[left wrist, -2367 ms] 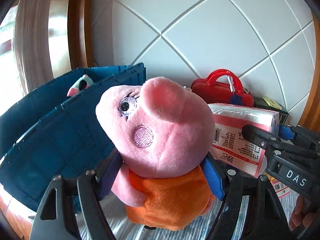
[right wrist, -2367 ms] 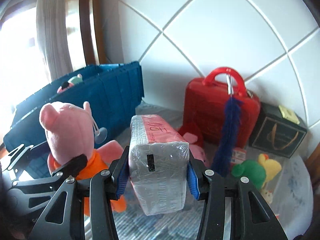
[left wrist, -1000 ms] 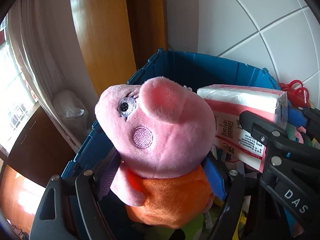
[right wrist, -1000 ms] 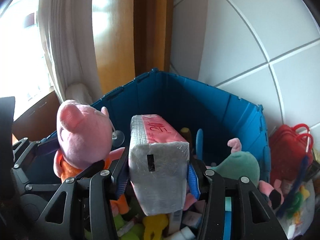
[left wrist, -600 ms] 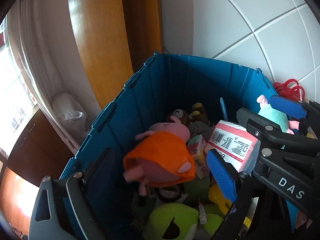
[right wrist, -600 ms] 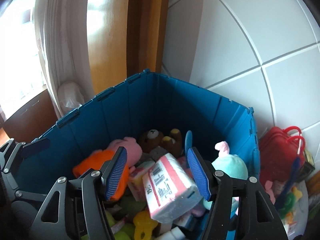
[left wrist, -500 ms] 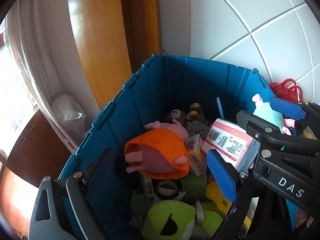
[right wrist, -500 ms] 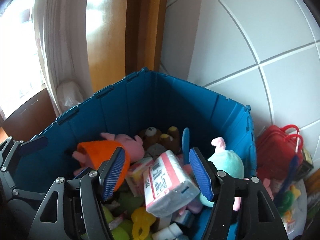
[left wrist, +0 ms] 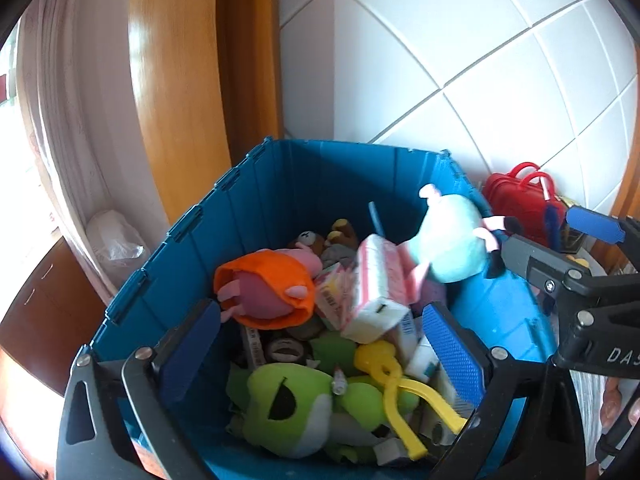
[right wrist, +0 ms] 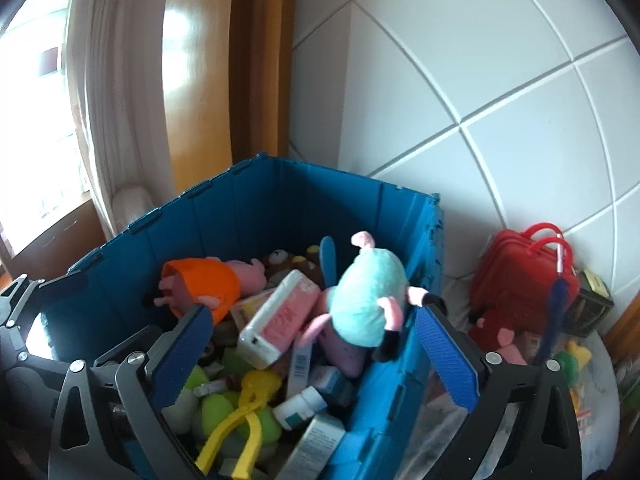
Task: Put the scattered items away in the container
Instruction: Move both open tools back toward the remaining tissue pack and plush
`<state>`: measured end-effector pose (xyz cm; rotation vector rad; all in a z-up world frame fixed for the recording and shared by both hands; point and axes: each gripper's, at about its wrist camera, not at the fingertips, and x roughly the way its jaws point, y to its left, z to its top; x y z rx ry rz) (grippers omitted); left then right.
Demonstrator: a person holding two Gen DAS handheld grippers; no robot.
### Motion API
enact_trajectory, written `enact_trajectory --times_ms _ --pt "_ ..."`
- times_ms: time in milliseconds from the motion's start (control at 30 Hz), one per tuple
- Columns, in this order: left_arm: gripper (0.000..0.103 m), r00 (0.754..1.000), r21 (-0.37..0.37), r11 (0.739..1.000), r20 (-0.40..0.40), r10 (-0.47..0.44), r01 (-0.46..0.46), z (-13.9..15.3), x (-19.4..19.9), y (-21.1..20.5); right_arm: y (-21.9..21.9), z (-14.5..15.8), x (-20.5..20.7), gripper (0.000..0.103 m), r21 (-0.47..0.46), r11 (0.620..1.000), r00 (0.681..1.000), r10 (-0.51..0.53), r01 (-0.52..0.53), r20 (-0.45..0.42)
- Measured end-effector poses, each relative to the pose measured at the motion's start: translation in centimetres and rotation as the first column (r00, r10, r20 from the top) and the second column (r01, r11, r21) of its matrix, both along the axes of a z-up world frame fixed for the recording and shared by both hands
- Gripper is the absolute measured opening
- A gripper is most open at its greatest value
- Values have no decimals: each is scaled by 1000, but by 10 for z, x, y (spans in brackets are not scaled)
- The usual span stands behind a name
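A blue crate [left wrist: 256,196] [right wrist: 280,196] holds many toys. The pink pig plush in orange [left wrist: 264,292] [right wrist: 204,284] lies head down inside it. The pink tissue pack [left wrist: 376,288] [right wrist: 280,316] lies next to it on the pile. My left gripper [left wrist: 320,348] is open and empty above the crate's near side. My right gripper [right wrist: 316,352] is open and empty over the crate's right wall; it also shows in the left wrist view [left wrist: 568,264].
A teal plush [left wrist: 452,244] [right wrist: 368,296] rests on the crate's right rim. A red case [right wrist: 520,276] [left wrist: 516,196], a dark box [right wrist: 592,304] and small toys [right wrist: 572,360] lie right of the crate. Tiled wall behind, wooden frame and curtain [right wrist: 108,80] at left.
Both grippers opened over the crate. The pig plush and the tissue pack dropped in and now lie on the pile. Both grippers have since drawn back a little.
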<state>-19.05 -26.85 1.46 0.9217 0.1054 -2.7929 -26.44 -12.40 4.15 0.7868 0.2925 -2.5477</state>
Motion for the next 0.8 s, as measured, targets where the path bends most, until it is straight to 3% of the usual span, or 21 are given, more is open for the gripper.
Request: enact_trajectory --times_ms 200,467,667,800 --pt "103 997 2 998 -36 -64 64 2 10 48 62 1 23 103 -8 995 994 -99 99 -46" --pt "103 981 -26 985 -91 -172 171 14 2 151 178 -3 30 103 -65 971 971 -232 229 -49" --pt "103 963 -16 973 -139 -231 231 9 -8 256 312 -21 21 103 -93 933 936 -351 347 -27" --pt "103 962 13 971 -141 -234 238 -14 -31 332 416 -47 1 103 -66 909 911 -412 411 2"
